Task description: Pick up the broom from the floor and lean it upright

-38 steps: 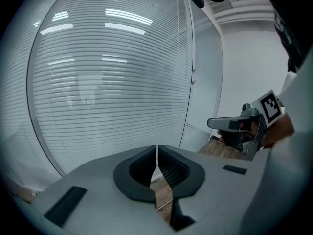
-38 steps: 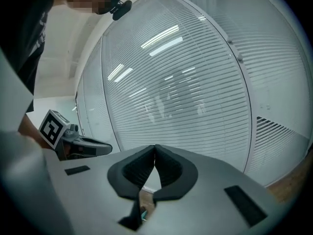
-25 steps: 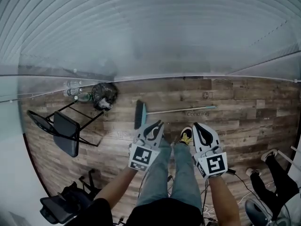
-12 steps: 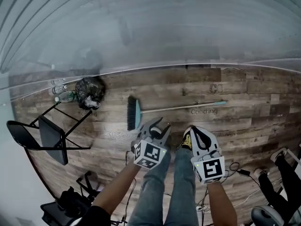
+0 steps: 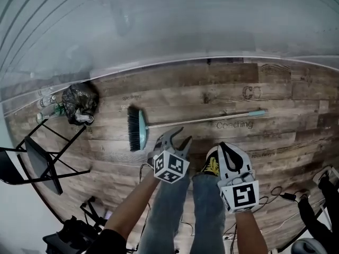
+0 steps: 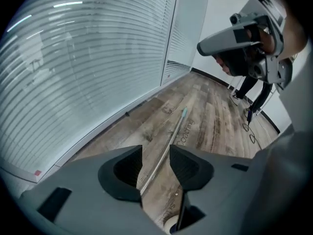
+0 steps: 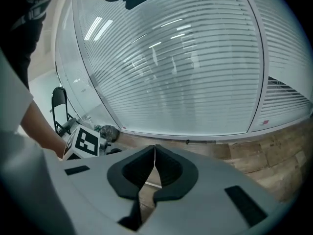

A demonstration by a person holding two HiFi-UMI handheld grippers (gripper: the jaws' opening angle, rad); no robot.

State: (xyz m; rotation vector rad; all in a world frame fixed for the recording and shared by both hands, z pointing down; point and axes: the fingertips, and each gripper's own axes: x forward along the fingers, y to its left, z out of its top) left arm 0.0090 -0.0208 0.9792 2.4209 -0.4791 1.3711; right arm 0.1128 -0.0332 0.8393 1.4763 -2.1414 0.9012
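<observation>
We are at the reach: nothing is lifted yet. The grained wood-plank floor (image 5: pixel 296 105) carries the broom (image 5: pixel 201 121), lying flat just ahead of both claws: a thin, smooth metal pole, teal-tipped, with a teal-backed bristle head (image 5: pixel 136 129) ahead-left of the left claw (image 5: pixel 178 137). That claw's jaws have just been opening and stand apart, the pole sighted through the gap but beyond them, untouched. The right claw (image 5: pixel 222 148) is closed, empty. Next, we judge, the left claw must straddle the slim pole and pinch.
</observation>
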